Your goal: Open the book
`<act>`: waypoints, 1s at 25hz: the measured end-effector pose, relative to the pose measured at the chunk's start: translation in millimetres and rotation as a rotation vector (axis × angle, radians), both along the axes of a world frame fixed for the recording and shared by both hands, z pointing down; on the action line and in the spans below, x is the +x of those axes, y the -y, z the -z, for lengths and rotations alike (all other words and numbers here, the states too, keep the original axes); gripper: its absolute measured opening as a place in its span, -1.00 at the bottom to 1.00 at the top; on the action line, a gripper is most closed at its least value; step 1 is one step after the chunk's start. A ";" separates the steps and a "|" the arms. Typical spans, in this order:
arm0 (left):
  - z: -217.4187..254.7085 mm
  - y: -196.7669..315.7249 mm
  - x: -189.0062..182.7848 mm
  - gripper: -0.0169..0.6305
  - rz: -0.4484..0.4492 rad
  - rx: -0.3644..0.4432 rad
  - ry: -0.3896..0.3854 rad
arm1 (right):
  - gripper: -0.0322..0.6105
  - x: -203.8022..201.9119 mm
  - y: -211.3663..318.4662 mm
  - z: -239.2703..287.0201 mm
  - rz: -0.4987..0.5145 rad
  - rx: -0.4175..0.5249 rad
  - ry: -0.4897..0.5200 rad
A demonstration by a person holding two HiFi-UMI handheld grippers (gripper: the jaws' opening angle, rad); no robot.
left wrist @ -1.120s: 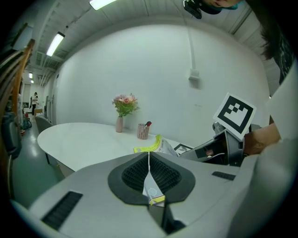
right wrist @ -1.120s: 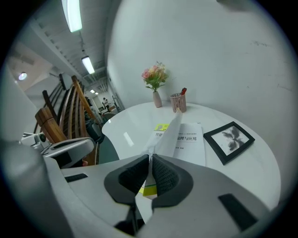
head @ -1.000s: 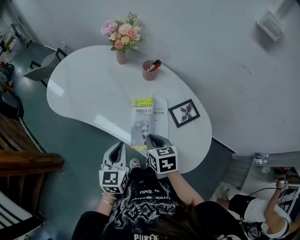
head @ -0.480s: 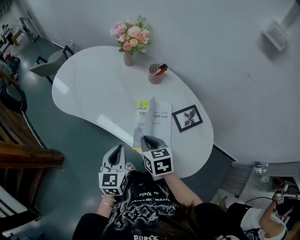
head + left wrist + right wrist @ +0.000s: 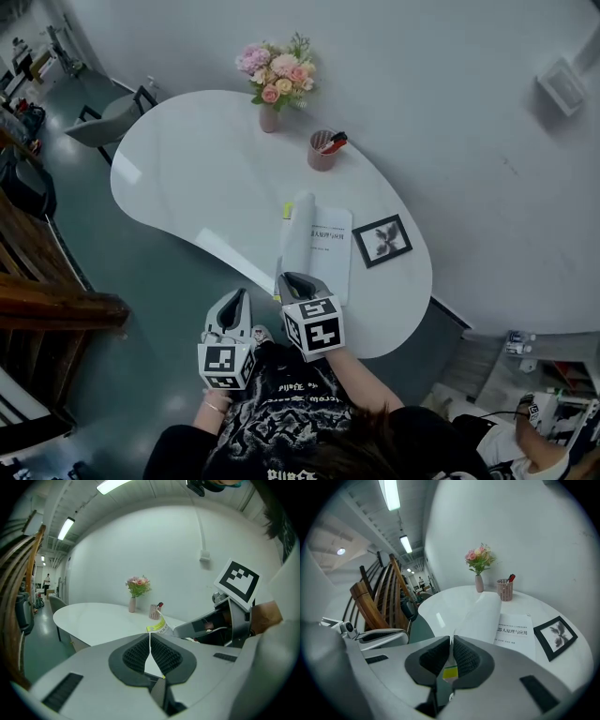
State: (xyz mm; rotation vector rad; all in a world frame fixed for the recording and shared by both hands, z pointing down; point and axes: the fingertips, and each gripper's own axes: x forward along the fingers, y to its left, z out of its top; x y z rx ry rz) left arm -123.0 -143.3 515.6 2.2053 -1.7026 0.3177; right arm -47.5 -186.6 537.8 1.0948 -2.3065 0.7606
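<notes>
Lighting bright and even, from ceiling strip lights (image 5: 389, 494). Glossy white worktop (image 5: 187, 159) carries soft glare patches. Shadows faint. Both gripper views bend strongly at the edges, with dark corners and soft foreground.

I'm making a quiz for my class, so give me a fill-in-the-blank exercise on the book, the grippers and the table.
The right gripper is shut on the book's ___.
In the head view, the frame lies on the book's ___ side.
The vase holds ___.
The left gripper holds ___.
Missing words: cover; right; flowers; nothing.
</notes>
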 end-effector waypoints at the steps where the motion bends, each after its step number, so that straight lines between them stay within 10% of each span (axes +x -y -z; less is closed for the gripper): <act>1: -0.2 -0.4 -2.3 -0.87 0.002 0.000 0.000 | -0.75 -3.5 -0.4 0.2 0.004 0.002 0.000; 25: -2.0 -9.7 -53.7 -0.87 -0.003 -0.003 0.015 | -0.75 -68.2 -7.3 3.8 0.045 0.032 -0.021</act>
